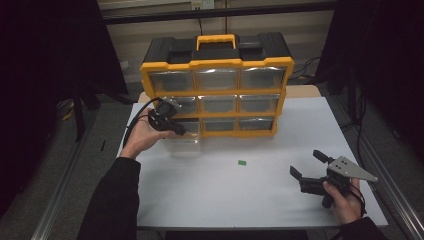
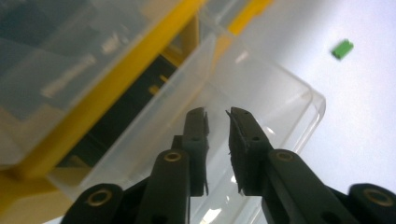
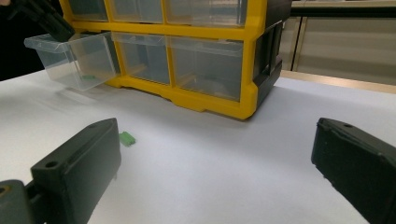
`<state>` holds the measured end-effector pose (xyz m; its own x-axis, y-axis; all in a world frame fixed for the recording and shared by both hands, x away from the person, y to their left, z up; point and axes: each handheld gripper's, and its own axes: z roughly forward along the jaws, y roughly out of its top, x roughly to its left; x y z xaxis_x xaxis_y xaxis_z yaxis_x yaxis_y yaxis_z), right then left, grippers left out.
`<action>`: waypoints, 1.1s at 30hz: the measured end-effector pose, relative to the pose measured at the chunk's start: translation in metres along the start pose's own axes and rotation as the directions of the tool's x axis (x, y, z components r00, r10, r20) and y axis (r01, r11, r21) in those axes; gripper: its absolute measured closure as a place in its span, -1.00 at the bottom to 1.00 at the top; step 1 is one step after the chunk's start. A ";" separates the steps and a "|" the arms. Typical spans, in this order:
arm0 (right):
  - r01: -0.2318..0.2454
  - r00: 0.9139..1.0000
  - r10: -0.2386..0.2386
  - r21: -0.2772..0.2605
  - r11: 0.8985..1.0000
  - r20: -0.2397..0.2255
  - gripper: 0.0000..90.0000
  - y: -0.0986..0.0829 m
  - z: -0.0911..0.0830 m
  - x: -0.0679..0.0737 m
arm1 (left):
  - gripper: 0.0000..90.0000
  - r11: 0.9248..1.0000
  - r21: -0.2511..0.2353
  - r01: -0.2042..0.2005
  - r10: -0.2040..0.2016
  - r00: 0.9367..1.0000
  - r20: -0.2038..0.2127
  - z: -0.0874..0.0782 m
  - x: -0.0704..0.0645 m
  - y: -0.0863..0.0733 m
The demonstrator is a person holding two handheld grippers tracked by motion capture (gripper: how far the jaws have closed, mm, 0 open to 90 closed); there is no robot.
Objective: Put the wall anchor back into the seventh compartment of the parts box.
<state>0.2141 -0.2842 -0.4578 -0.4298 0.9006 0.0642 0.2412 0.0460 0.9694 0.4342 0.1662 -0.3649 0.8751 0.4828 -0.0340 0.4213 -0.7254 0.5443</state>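
Note:
A yellow and black drawer cabinet (image 1: 217,63) stands at the back of the white table (image 1: 225,197). Its bottom-left clear drawer (image 1: 186,146) is pulled out over the table. My left gripper (image 1: 181,132) sits at that drawer's top rim (image 2: 280,93), its jaws closed to a narrow gap on the clear plastic wall. A small green block (image 1: 242,162) lies loose on the table in front of the cabinet. My right gripper (image 1: 306,163) is held low at the table's front right, jaws wide open and empty, aimed towards the green block (image 3: 126,138) and the cabinet (image 3: 205,100).
The other clear drawers (image 1: 217,79) are pushed in. Dark floor, cables and a metal rail (image 1: 385,170) flank the table. Bare white tabletop lies between the green block and the right gripper.

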 end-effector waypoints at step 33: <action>-0.003 1.000 0.003 -0.002 1.000 -0.001 -0.97 0.000 0.000 0.000 | -0.92 0.954 -0.300 -0.013 0.009 1.000 -0.012 0.002 -0.034 -0.008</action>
<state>0.2141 -0.2842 -0.4580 -0.4299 0.9003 0.0677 0.2412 0.0423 0.9695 0.4016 0.1546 -0.3693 0.8760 0.4820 -0.0186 0.3196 -0.5511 0.7708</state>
